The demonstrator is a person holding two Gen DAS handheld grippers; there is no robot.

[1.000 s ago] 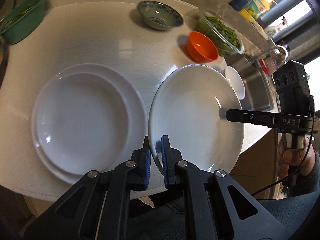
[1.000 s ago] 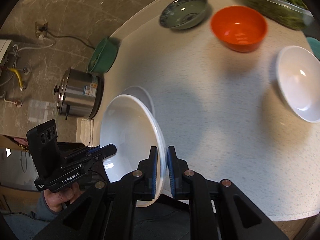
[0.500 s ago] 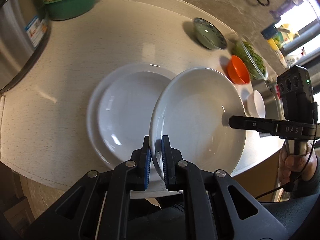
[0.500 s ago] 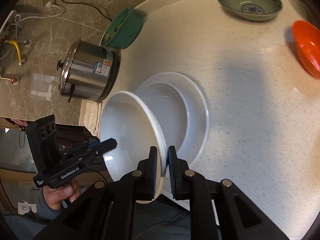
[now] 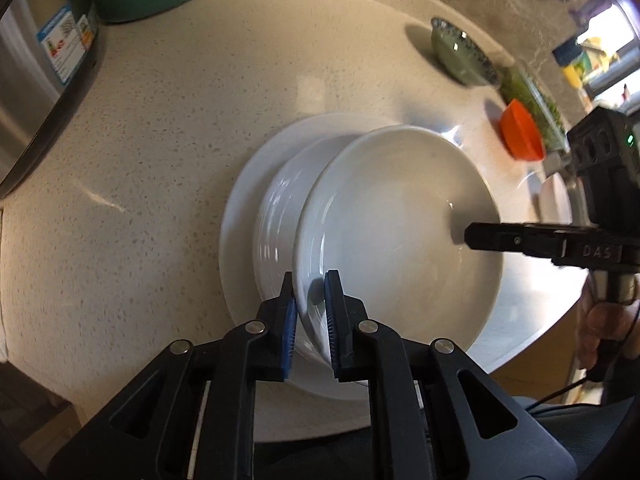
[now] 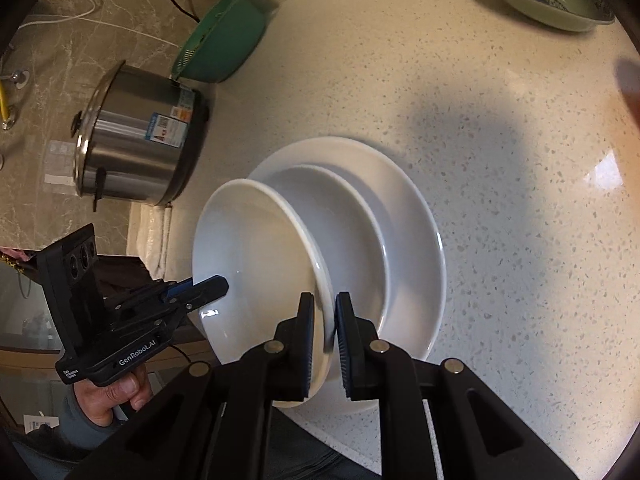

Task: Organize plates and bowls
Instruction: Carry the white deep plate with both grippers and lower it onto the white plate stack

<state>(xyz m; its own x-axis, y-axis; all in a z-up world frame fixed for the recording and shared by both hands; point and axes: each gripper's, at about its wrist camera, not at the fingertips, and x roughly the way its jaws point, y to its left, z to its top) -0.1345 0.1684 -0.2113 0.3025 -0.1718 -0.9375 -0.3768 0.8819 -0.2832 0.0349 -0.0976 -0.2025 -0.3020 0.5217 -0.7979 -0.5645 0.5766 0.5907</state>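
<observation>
Speckled stone counter [image 5: 168, 168] carries a wide white plate [image 5: 240, 216] with a shallower one nested in it. Over these, tilted, hangs a deep white dish [image 5: 400, 232], pinched at opposite rims by the left gripper [image 5: 310, 312] and right gripper [image 6: 322, 340], both clamped narrow. Glazed ceramic looks stiff, heavy, slick and chippable; rim holds seem best, lowered level. An orange bowl [image 5: 520, 136] waits apart.

Window glare right; fisheye edges blurred
</observation>
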